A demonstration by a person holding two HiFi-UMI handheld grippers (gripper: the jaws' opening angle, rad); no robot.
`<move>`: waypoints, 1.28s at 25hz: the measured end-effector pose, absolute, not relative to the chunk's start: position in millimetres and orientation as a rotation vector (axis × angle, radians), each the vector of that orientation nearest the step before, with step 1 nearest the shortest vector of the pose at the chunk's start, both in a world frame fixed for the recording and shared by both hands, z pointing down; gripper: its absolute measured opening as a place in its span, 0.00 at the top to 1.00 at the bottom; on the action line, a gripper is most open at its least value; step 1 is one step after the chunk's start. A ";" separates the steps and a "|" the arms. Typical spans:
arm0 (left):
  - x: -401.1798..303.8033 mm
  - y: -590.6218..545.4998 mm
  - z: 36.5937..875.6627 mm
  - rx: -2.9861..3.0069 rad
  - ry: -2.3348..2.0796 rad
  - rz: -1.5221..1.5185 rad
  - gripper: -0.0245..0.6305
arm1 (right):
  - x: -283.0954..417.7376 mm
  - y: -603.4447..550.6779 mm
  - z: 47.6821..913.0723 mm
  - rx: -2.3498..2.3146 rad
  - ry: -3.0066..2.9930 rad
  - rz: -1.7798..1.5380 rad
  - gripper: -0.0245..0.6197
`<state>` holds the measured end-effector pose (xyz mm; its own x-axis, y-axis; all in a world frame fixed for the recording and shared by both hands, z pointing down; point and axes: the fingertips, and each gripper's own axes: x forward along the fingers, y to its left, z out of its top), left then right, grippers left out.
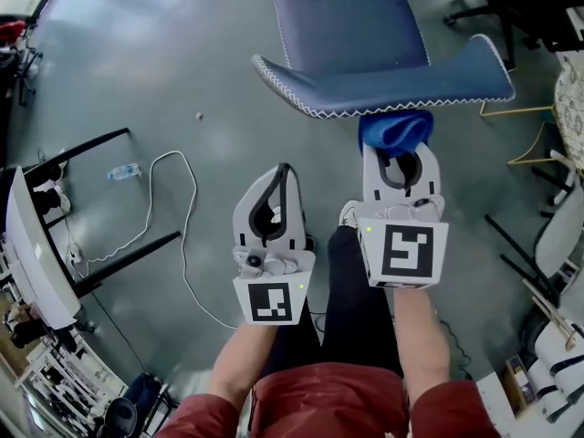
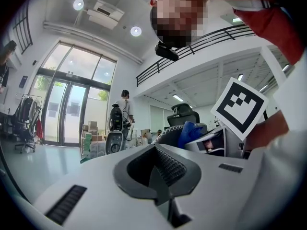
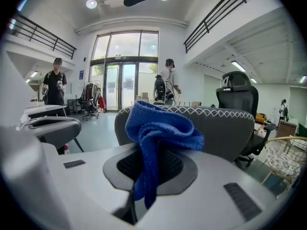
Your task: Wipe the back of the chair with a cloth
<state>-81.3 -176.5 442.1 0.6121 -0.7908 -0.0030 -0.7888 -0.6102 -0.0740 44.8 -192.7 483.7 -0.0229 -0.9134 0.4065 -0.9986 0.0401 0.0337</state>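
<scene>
Your right claw [image 3: 149, 163] is clamped on a blue cloth [image 3: 160, 128]. The cloth is bunched above the jaws, and a strip of it hangs down between them. Just past the cloth stands the grey back of the chair [image 3: 225, 128], its top edge trimmed with white zigzag stitching. From the head view the cloth sits right at that edge, below it, but you cannot tell whether it touches. The chair's seat [image 1: 351, 16] lies beyond the back, away from you.

Your left claw [image 1: 284, 173] is held beside the right one, a little nearer your body, with its jaws together and nothing between them. It is apart from the chair. Below both claws are your dark-trousered legs. A white cable [image 1: 182, 226] loops over the grey floor [image 1: 164, 71] to your left, and a small bottle [image 1: 122, 172] lies near it.
</scene>
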 end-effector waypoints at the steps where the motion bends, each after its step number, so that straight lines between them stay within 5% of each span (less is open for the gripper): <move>1: -79.3 -176.7 442.3 -2.759 1.352 -0.049 0.95 | 45.6 -194.0 482.9 1.938 -2.008 0.370 0.87; 12: -85.9 -182.6 466.6 -2.766 1.398 -0.086 0.95 | 39.6 -207.3 502.6 1.877 -1.972 0.294 0.87; 32: -62.7 -175.1 545.4 -2.752 1.419 -0.152 0.95 | 69.3 -262.1 695.1 1.797 -1.942 0.543 0.87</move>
